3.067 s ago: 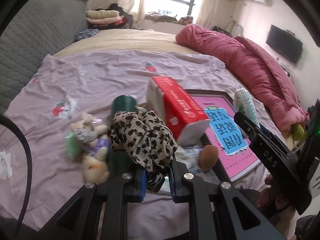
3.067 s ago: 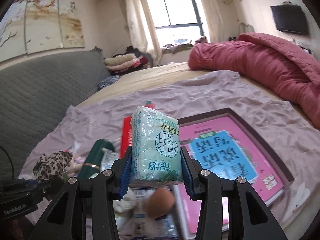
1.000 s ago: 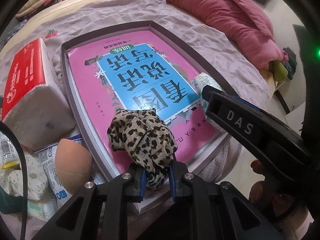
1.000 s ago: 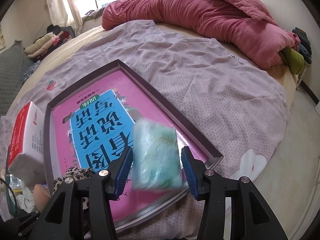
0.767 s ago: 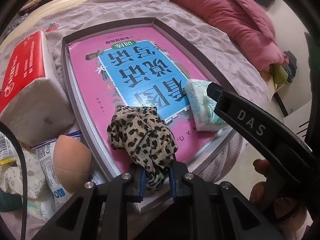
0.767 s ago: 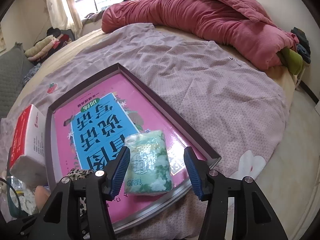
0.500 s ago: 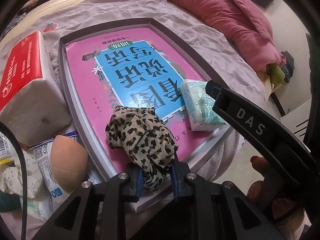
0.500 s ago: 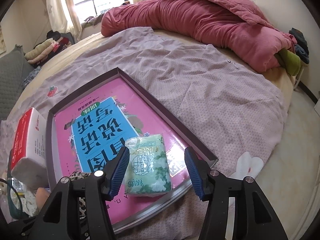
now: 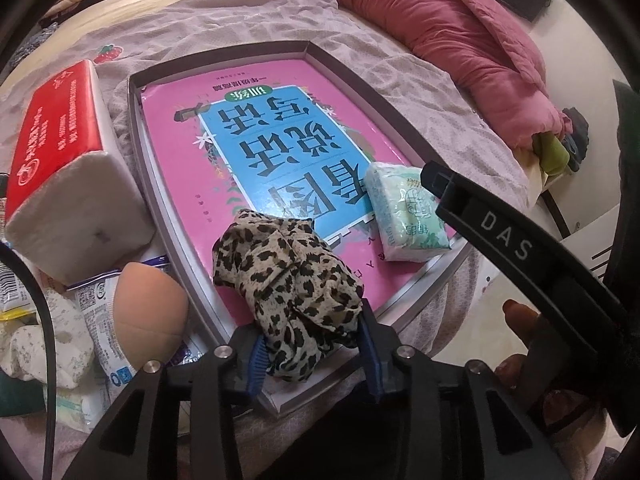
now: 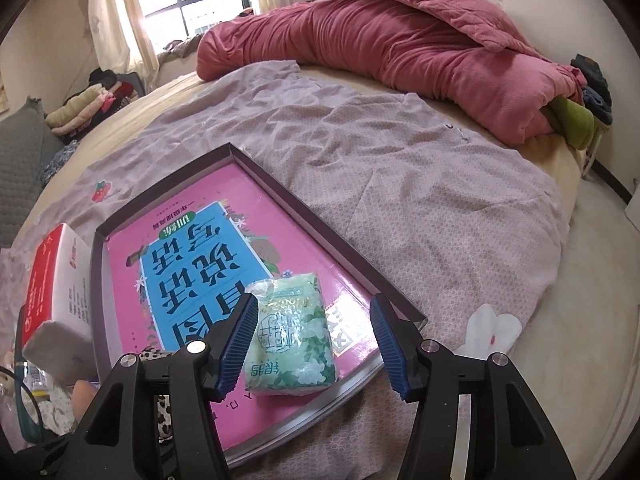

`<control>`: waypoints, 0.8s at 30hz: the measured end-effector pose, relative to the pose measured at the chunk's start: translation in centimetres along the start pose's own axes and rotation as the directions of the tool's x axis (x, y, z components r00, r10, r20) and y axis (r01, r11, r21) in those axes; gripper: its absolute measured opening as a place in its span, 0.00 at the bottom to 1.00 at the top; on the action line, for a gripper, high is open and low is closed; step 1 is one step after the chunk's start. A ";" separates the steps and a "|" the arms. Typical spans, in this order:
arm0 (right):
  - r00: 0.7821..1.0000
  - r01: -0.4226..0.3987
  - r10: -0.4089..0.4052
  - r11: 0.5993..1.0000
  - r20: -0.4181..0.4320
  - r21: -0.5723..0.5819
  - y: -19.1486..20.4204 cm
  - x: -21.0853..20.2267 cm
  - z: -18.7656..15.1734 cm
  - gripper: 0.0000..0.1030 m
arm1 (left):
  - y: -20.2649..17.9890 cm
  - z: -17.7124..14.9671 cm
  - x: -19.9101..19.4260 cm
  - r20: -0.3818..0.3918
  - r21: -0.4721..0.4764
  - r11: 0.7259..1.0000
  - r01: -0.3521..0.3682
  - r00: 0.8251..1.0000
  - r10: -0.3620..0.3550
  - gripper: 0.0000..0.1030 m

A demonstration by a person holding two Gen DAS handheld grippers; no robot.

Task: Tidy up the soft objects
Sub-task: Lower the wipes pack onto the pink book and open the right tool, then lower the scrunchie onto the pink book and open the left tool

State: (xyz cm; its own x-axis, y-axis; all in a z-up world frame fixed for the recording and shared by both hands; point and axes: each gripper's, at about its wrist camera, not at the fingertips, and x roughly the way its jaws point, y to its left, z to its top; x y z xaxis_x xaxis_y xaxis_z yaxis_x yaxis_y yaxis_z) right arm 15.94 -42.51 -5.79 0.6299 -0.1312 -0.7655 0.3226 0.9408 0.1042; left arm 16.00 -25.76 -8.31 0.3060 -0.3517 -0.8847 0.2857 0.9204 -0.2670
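Bed tray (image 9: 134, 128): crumpled leopard-print cloth (image 9: 288, 280) between opening left tongs (image 9: 311, 354); right tongs (image 10: 316, 344) released.

The far half of the tray (image 10: 320, 216), over the pink book (image 9: 256, 128), lay free. Its near end was taken up by the leopard cloth (image 9: 288, 280) and the tissue pack (image 10: 296, 340), lying apart with a narrow lane between. Left of the tray, the red tissue box (image 9: 64, 152) and a beige sponge (image 9: 148, 312) crowded the bed, while the sheet (image 10: 420, 184) to the right was open up to the red quilt (image 10: 420, 48).
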 end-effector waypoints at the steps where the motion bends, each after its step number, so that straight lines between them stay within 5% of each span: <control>1: 1.000 0.001 -0.001 1.000 0.005 -0.002 0.1 -0.1 0.0 0.58 | 0.1 0.0 -0.2 0.006 -0.003 1.000 0.002 1.000 -0.001 0.40; 24: 0.994 -0.008 0.011 1.000 0.109 -0.025 0.9 -2.0 -0.1 0.66 | 1.6 -0.4 -6.7 0.165 -0.006 0.999 -0.039 0.985 0.039 0.58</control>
State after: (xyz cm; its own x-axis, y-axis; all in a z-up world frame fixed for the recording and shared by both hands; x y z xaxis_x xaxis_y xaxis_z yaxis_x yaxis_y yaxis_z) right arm 14.90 -41.38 -4.18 0.7067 -0.1546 -0.6904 0.3000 0.9493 0.0945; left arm 14.05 -21.89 -2.95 0.4626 -0.3389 -0.8192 0.2685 0.9342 -0.2348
